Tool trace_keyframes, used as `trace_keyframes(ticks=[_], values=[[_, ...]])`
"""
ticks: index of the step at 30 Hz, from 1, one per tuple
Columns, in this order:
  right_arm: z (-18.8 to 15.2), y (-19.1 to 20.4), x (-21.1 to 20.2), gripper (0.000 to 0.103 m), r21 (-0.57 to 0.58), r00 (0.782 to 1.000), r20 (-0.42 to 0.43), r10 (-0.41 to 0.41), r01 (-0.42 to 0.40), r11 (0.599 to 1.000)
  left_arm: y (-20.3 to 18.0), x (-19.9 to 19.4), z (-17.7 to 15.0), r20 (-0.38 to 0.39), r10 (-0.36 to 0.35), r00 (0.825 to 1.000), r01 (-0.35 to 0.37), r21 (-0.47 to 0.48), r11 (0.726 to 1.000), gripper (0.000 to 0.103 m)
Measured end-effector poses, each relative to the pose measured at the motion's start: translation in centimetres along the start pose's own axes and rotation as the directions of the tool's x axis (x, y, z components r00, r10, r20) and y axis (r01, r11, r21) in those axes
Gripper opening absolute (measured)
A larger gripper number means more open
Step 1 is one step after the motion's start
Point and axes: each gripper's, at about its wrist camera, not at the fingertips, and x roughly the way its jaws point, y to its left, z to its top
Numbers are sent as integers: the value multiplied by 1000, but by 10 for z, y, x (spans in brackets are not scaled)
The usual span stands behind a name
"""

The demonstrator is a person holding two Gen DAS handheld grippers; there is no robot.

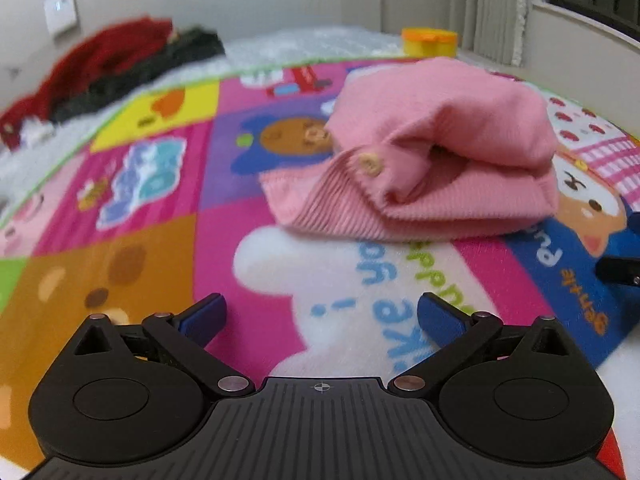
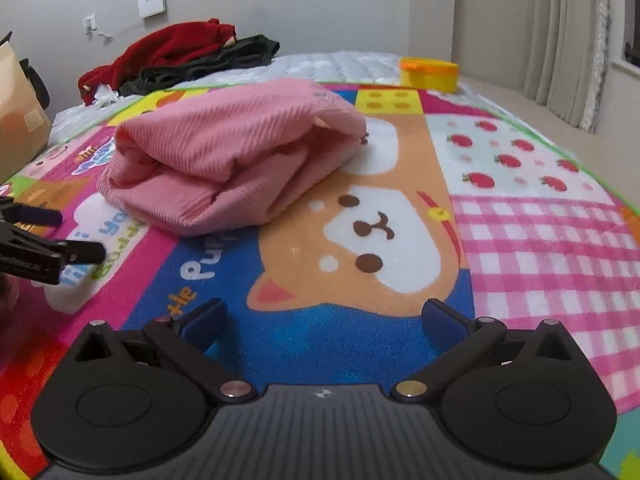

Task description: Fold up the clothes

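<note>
A pink ribbed cardigan [image 1: 432, 152] with a pale button lies folded in a thick bundle on the colourful cartoon play mat [image 1: 152, 264]. In the right wrist view the same pink bundle [image 2: 224, 164] sits ahead and to the left on the mat [image 2: 540, 240]. My left gripper [image 1: 322, 320] is open, low over the mat, short of the bundle with nothing between its blue pads. My right gripper [image 2: 324, 322] is also open and empty, above the mat's bear face. The left gripper [image 2: 64, 236] shows at the left edge of the right wrist view.
A red garment [image 2: 168, 48] and a dark garment [image 2: 208, 64] lie heaped at the far left near the wall. A yellow and orange container [image 2: 430, 72] stands at the mat's far edge. A brown paper bag [image 2: 20, 120] stands at the left. Curtains [image 2: 568, 40] hang at the right.
</note>
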Motion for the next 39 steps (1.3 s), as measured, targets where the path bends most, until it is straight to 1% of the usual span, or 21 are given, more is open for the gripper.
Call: trace_keyframes(ticks=[2,4,8,13,15,19,39], values=[[-4,5,0,103,-42,1000,22,-14,14,999,2,3,-7,48,-1,999,2,-21,1000,103],[-8,7,-1,103,-56,999,46,-15,17,998,1,2,-7,60,4,998,-3,-19,1000,103],[-8,5,-1,103,-44,999,46,-5,7,999,-1,4,-5,79,14,997,-13,-11,1000,103],[-7,2,0,103,-29,999,47,6,-5,1000,7,6,-6,74,-20,997,24,-49,999,103],[-7,1,0,103,-26,999,47,8,-7,1000,7,6,-6,74,-23,997,27,-52,998,103],[-7,1,0,103,-26,999,45,8,-7,1000,5,5,-7,76,-15,997,18,-44,999,103],[-8,1,1,103,-26,999,45,8,-7,1000,6,4,-7,76,-18,997,22,-50,999,103]])
